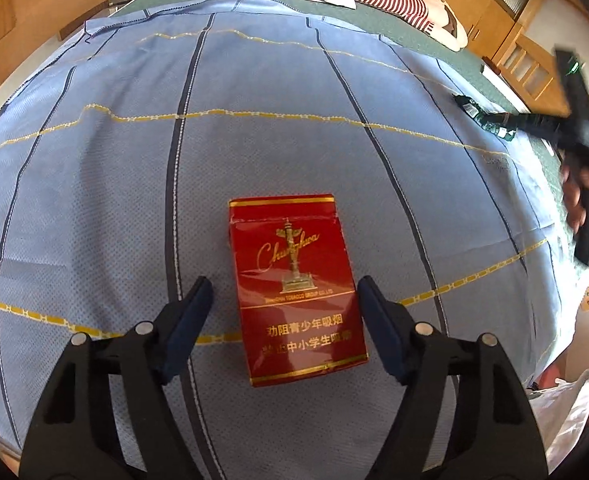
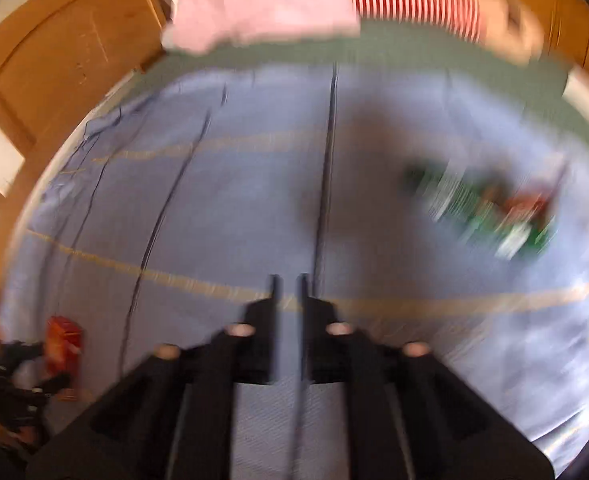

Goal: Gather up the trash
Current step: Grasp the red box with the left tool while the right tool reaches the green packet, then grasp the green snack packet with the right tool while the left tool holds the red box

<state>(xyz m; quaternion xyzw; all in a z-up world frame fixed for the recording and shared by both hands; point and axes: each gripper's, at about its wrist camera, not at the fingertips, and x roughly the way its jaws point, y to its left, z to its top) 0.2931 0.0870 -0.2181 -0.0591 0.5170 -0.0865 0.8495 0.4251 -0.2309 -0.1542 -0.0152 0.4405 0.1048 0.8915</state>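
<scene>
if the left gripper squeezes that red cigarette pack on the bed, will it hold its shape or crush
The red cigarette pack would probably dent: its top edge looks creased, so it may be opened or empty, hence light. Lying flat on the blue sheet, it shouldn't roll. Its glossy wrap could slip between the left gripper pads.

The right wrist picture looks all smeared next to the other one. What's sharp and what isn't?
Left wrist view: sharp, the red cigarette pack and its print crisp, though the fisheye bulges the blue bedsheet into a dome. Right wrist view: motion-blurred throughout; the green wrapper is only a smear.
</scene>
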